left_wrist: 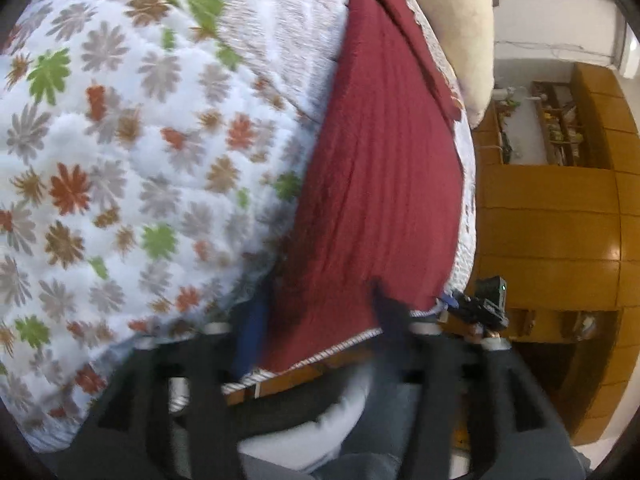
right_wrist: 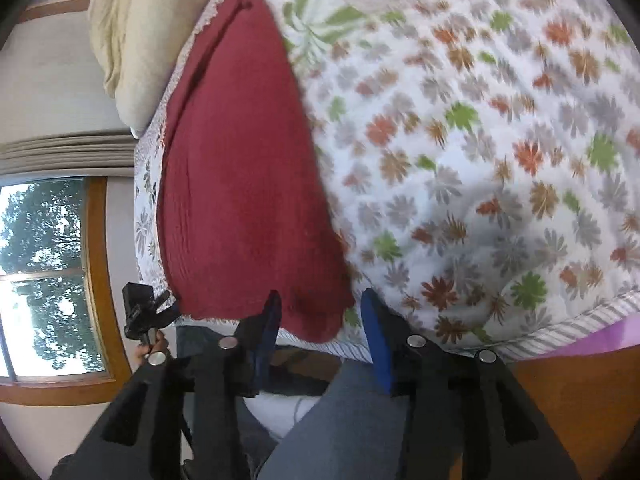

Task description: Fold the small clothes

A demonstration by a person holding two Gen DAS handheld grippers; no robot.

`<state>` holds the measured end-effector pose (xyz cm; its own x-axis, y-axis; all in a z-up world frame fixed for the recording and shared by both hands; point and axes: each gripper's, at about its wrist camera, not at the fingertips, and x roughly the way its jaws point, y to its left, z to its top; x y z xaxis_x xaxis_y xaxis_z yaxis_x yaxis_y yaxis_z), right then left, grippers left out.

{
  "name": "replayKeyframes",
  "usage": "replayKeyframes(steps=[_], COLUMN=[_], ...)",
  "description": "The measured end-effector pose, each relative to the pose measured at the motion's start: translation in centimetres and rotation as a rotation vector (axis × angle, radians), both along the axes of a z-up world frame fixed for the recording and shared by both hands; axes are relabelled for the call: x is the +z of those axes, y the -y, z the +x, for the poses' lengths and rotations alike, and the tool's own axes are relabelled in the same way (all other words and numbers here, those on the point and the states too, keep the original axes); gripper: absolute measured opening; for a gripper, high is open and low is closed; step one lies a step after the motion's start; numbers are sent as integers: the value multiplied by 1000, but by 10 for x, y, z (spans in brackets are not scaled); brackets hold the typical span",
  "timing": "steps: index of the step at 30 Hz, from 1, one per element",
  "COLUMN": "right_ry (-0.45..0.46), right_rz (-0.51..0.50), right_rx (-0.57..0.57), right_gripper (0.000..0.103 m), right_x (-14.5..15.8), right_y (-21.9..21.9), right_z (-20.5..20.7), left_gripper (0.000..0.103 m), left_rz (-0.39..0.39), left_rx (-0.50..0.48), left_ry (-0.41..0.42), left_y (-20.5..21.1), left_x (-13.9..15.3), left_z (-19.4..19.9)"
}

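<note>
A floral quilt (left_wrist: 132, 168) is covering the bed. A cream pillow (right_wrist: 132, 28) is lying at its edge. A window (right_wrist: 44, 276) is showing trees.

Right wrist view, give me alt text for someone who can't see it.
A dark red cloth lies flat along the edge of a flowered quilt, with the open right tool straddling its near corner. The left tool sits at the cloth's other near corner, beside a window. A cream pillow lies at the far end.
</note>
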<state>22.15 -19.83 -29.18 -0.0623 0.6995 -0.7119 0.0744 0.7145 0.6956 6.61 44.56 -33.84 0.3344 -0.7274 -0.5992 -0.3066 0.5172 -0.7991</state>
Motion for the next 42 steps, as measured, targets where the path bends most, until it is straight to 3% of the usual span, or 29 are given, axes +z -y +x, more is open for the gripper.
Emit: replayKeyframes(steps=[7, 14, 20, 21, 22, 23, 28, 34, 42], right_ry=[-17, -28, -32, -32, -31, -25, 30, 106, 200], right_rz=[21, 27, 31, 38, 55, 60, 96, 206, 277], right_rx=[43, 36, 31, 35, 32, 32, 23, -23, -51], right_gripper=[39, 32, 36, 34, 20, 13, 12, 11, 11], right_x=[-16, -15, -22, -22, -21, -19, 3, 47, 101], right_y=[-22, -14, -24, -26, -28, -27, -19, -9, -15], right_z=[5, -1, 1, 2, 4, 4, -6, -9, 36], left_gripper=[62, 62, 66, 64, 40, 5, 5, 4, 4], left_rz=[-29, -32, -32, -32, -36, -44, -95, -225, -352], left_rx=[-8, -12, -15, -10, -11, -24, 23, 111, 202], left_ry=[-6, -11, -19, -21, -21, -28, 18, 114, 233], left_y=[-3, 4, 11, 11, 12, 12, 4, 0, -9], left_x=[-4, -2, -5, -3, -2, -2, 14, 49, 105], left_z=[4, 7, 13, 14, 14, 14, -1, -12, 23])
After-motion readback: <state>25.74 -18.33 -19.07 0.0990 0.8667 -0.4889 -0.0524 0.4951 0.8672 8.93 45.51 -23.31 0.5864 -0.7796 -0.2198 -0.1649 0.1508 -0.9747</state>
